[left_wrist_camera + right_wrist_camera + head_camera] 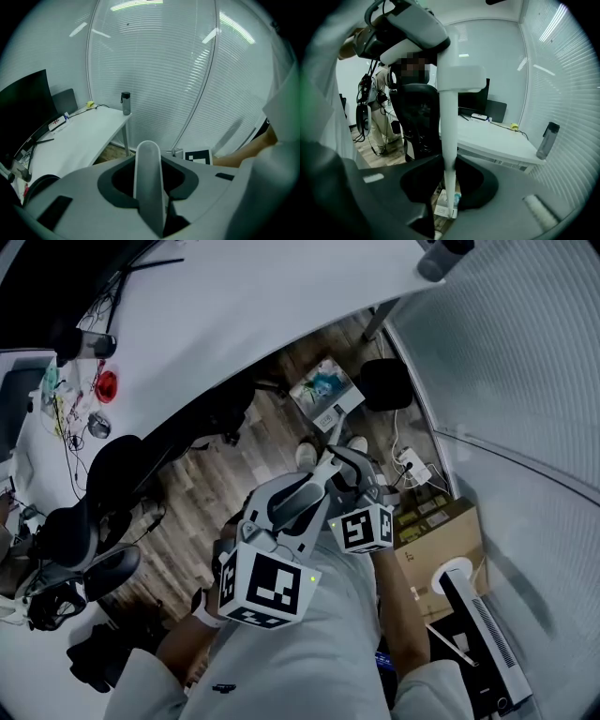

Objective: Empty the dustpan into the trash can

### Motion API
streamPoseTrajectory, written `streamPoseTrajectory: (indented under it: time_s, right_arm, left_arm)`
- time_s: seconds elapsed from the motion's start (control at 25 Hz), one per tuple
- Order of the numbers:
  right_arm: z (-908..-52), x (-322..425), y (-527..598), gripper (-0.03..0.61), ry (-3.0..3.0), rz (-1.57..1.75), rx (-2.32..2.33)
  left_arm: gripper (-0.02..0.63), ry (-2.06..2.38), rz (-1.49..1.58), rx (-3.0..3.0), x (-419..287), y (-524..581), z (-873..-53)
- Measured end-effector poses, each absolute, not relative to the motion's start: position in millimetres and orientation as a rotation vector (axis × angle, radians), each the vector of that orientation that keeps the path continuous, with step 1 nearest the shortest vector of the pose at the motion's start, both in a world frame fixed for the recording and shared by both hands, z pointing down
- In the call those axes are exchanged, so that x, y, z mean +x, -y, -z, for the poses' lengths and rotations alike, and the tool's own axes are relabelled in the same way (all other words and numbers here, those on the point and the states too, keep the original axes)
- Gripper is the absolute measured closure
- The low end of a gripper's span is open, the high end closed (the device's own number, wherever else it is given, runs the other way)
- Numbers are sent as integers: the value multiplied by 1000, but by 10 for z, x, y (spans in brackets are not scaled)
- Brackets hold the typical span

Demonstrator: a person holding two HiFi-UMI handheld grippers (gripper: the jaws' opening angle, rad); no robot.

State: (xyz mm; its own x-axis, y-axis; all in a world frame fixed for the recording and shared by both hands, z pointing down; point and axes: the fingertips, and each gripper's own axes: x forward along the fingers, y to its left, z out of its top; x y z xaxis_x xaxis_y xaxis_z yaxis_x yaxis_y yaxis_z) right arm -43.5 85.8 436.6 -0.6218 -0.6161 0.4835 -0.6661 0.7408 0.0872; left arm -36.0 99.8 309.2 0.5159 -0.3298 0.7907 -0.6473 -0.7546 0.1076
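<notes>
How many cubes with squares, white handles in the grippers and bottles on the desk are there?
Cubes: 2
Handles: 2
Bottles: 1
Total: 5

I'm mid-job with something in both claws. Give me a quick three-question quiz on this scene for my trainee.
1. True or false: the left claw is empty.
2. What stands at the far corner of the white desk, by the blinds?
A) a mug
B) a dark bottle
C) a lamp
3. Fill in: the right claw is shut on a thin white ____.

Key
1. False: it grips a pale handle that stands upright between its jaws.
2. B
3. pole
</notes>
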Motion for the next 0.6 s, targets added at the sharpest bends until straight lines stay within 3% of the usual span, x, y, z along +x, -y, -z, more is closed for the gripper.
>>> streamPoseTrajectory:
  time_s: [0.6]
  right_arm:
    - [-3826,-235,-824,488,2407,-43,1105]
  left_arm:
    - [503,755,-1058,2489,-260,-1018,-2573]
